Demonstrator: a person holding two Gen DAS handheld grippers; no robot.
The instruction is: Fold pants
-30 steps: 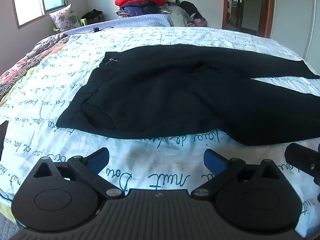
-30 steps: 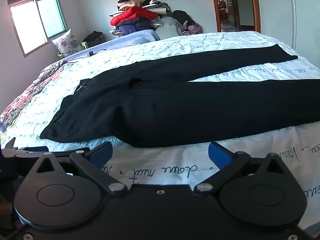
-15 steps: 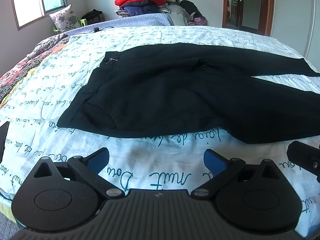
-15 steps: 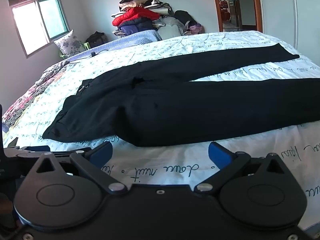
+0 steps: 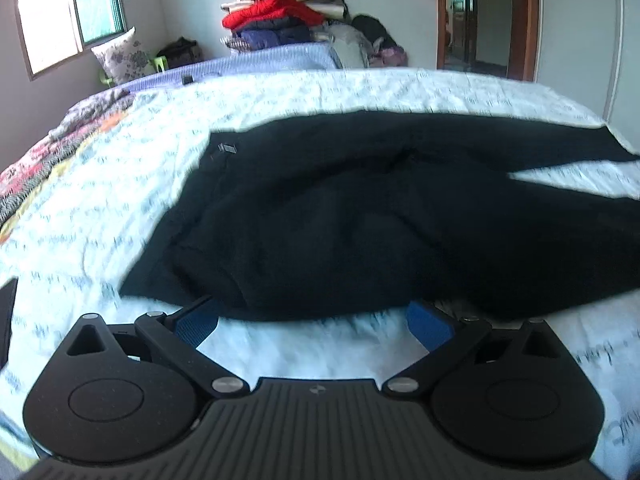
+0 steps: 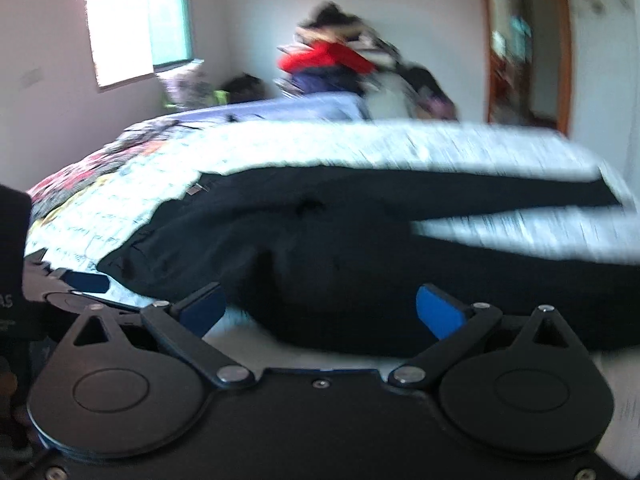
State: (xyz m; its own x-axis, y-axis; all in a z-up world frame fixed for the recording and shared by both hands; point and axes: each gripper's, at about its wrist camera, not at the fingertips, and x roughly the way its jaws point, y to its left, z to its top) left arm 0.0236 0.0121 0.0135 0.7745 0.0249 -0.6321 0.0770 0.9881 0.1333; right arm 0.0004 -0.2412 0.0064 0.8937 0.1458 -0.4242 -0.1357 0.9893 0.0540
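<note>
Left claw [image 5: 314, 322], right claw [image 6: 320, 312] — spread wide, at pants [image 5: 360, 232] edge.

Bedsheet [image 5: 100, 208] has dark cursive script printed all over, but motion blur makes it unreadable in both views. Black strap or sleeve at the left edge of the right wrist view [image 6: 12, 264] shows white letters "AS", cut off. Nothing else legible.

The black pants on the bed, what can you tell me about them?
The black pants look like soft, matte fabric and lie spread flat on the printed bedspread, waist to the left, two legs parted toward the right. A small metal clasp shows near the waistband. Nothing grips them; the open left gripper sits at their near edge.
</note>
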